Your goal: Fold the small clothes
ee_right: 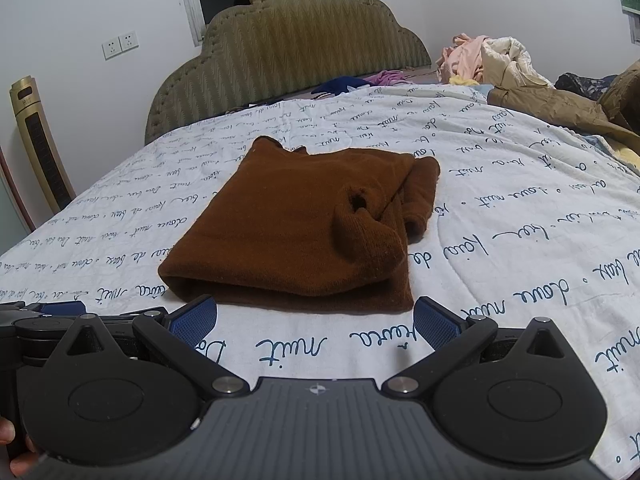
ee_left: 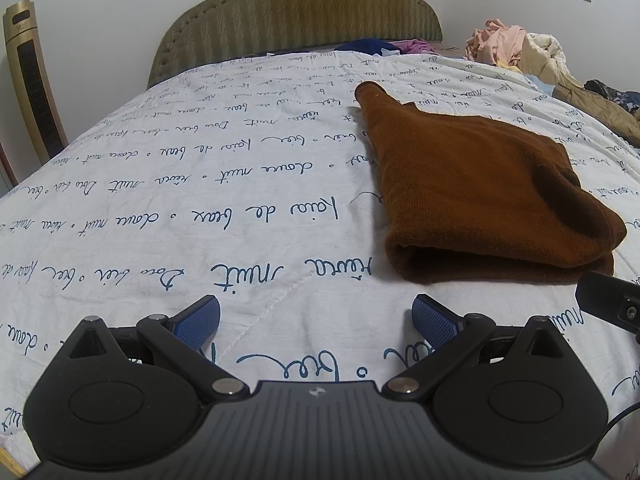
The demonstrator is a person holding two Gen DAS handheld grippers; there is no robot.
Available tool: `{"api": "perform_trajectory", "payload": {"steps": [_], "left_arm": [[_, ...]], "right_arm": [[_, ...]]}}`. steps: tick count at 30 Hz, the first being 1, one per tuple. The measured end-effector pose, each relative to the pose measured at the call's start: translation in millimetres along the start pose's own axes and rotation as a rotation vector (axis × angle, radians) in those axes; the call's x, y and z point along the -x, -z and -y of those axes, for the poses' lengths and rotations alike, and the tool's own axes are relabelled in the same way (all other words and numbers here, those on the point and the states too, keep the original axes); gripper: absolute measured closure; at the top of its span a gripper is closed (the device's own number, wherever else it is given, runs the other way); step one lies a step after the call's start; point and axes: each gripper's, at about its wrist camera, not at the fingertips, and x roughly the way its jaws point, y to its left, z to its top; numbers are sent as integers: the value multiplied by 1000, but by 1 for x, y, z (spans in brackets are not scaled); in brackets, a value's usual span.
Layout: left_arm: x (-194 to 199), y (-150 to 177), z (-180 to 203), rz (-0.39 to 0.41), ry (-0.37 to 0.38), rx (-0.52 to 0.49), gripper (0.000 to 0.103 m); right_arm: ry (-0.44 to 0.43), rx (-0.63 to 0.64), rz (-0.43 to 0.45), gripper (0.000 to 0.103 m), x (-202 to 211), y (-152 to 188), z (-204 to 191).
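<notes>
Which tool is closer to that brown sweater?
The right tool, open, sits right at the brown sweater's near folded edge. The left tool, also open, hangs back off its near-left corner, over bare quilt.

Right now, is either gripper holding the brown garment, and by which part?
Nothing is held. The left gripper and right gripper are both open, short of the folded brown garment on the bed.

folded garment lies on the quilt, headboard behind (clothes pile far right).
</notes>
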Motion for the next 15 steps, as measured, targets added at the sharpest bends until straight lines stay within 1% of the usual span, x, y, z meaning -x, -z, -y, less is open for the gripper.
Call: {"api": "perform_trajectory", "payload": {"steps": [15], "left_arm": [[0,1,-1,0,-1,3,0]], "right_arm": [[-1,-1,-3,0,-1,1,1]]}}
